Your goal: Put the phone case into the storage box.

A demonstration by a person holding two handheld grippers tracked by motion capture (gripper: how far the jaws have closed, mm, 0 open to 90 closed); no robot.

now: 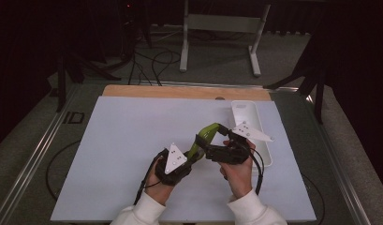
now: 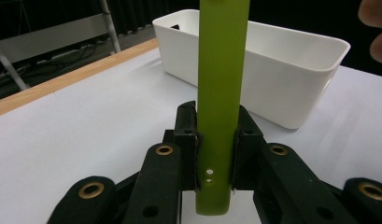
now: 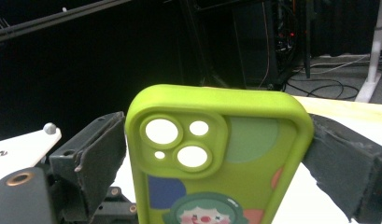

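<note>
A lime-green phone case (image 1: 205,136) is held above the white mat between both grippers. In the left gripper view its thin edge (image 2: 222,93) stands upright, and my left gripper (image 2: 216,123) is shut on its lower end, where small holes show. In the right gripper view the case's back (image 3: 216,154) faces the camera, with camera cut-outs and a cartoon print. My right gripper (image 3: 216,140) is shut on its two long sides. From above, the left gripper (image 1: 195,152) grips the near end and the right gripper (image 1: 216,137) the far end.
A long white bin (image 1: 247,112) lies on the mat's right side, just beyond the right hand; its wall (image 2: 291,88) shows behind the case. The white mat (image 1: 133,140) covers the table, with a wooden strip (image 1: 180,91) at the far edge. Cables and stands are on the floor beyond.
</note>
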